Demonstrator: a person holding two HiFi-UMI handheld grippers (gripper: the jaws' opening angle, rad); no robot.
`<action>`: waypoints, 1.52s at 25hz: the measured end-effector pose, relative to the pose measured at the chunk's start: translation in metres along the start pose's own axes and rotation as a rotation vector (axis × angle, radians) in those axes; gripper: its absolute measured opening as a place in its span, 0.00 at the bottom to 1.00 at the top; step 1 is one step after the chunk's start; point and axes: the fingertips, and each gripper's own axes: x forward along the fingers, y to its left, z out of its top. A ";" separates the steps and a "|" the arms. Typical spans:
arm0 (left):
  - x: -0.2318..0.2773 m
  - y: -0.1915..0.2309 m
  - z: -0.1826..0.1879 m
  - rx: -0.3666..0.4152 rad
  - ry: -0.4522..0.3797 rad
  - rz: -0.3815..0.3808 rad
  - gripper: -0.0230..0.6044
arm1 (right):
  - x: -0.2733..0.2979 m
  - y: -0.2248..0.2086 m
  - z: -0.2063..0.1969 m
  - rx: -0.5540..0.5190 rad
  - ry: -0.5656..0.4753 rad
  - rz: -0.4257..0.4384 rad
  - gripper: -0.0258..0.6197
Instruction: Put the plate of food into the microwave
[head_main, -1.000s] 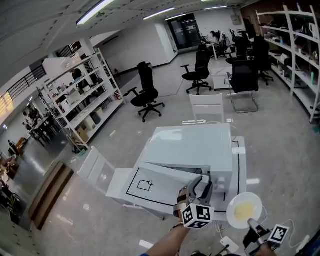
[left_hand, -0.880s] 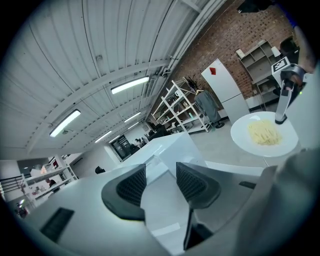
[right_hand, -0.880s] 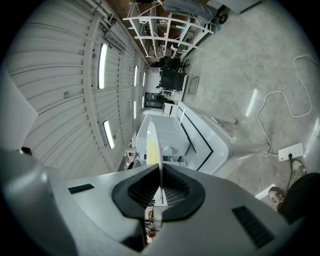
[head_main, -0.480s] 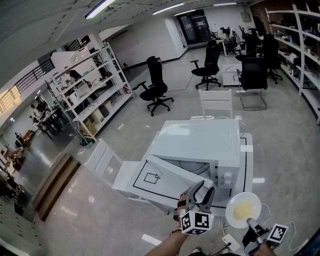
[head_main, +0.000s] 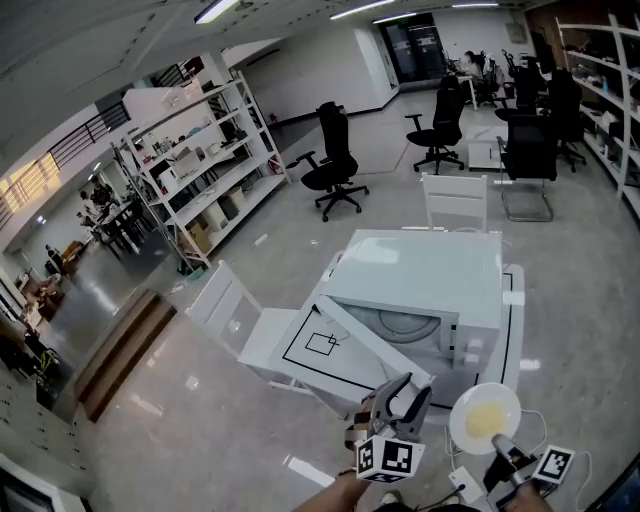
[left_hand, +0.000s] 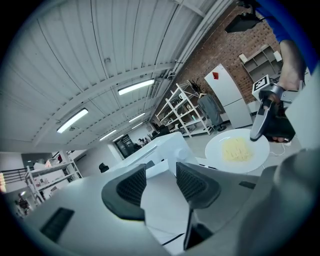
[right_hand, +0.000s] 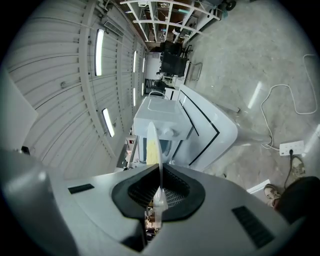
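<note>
While the right gripper (head_main: 501, 448) stays out at the lower right of the head view, its jaws are clamped together on the rim of the plate (head_main: 485, 418), which the right gripper view shows edge-on, standing up from between the pads. That plate is white and round, with a pale yellow patch of food (head_main: 487, 420) in its middle. It is held level in the air outside the microwave (head_main: 420, 275), near the oven's front right corner. The microwave is white and sits on a white table (head_main: 268, 352) marked with black lines. Its door (head_main: 375, 345) is swung open toward the left of the head view, so the cavity and its round tray show. The left gripper (head_main: 405, 395) is just in front of the door's free edge with its jaws apart and nothing between them. Only white surface lies beyond the pads in the left gripper view, and whether they touch the door cannot be told. White chairs stand behind (head_main: 455, 200) and to the left (head_main: 225, 300) of the table. Black office chairs (head_main: 335, 165) and open shelving (head_main: 200, 170) lie farther back on the glossy floor. A power strip (head_main: 465, 487) lies near the person's feet.
</note>
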 end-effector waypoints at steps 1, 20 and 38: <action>-0.005 0.001 -0.001 -0.003 -0.002 0.000 0.34 | 0.002 -0.001 -0.002 -0.003 0.007 -0.005 0.05; -0.102 0.026 -0.043 -0.084 -0.061 0.021 0.34 | 0.068 0.002 -0.033 -0.044 0.095 -0.025 0.05; -0.168 0.069 -0.096 -0.184 -0.118 0.032 0.34 | 0.141 0.009 -0.059 -0.061 0.092 -0.047 0.05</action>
